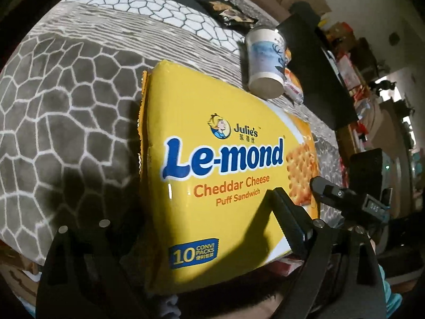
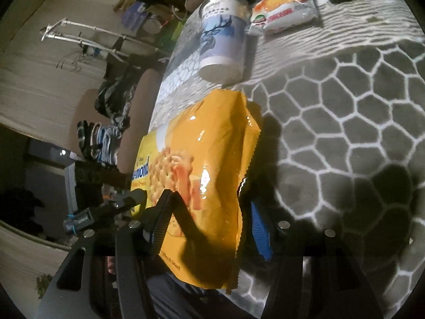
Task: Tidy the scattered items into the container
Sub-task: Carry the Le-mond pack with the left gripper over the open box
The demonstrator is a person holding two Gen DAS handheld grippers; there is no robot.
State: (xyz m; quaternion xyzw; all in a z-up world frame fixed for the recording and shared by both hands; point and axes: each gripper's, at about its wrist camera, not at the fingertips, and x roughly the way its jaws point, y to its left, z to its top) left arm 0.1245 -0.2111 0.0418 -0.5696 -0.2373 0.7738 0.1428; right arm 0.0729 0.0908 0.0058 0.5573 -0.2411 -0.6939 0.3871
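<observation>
Patterned cloth point(image 1: 66, 111), both grippers' fingers clamp cracker pack point(image 1: 212, 175), bread packs point(image 2: 284, 10) only R view.

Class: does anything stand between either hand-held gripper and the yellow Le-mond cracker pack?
Nothing visible does. The Le-mond cracker pack already sits between the fingers of both the left hand-held gripper and the right hand-held gripper.

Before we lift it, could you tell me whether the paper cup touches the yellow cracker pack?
Cannot tell: in both views the cup meets the pack edge without a plain gap.
</observation>
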